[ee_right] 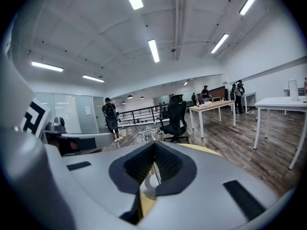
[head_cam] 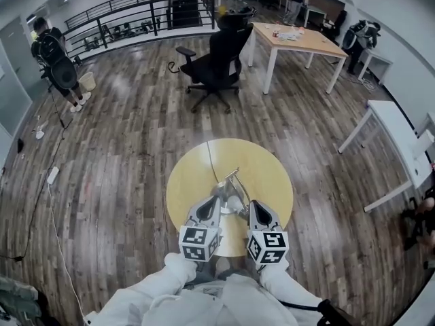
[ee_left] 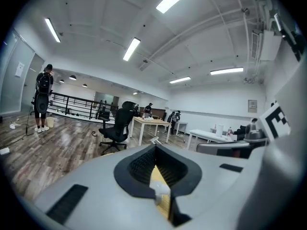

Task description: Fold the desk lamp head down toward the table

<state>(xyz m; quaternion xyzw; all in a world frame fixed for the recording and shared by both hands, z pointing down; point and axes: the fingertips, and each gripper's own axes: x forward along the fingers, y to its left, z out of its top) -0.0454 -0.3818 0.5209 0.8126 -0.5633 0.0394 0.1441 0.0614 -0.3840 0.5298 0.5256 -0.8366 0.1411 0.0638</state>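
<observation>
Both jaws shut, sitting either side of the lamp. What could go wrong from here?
1. The left gripper and right gripper are shut and hold nothing. Pushing the thin silver metal desk lamp with shut jaws could let them slip off its narrow arm.
2. The lamp stands free on the round yellow table, so an off-centre push might slide or tip it.
3. Its thin dark cord trails across the table toward the far edge and could snag.
</observation>
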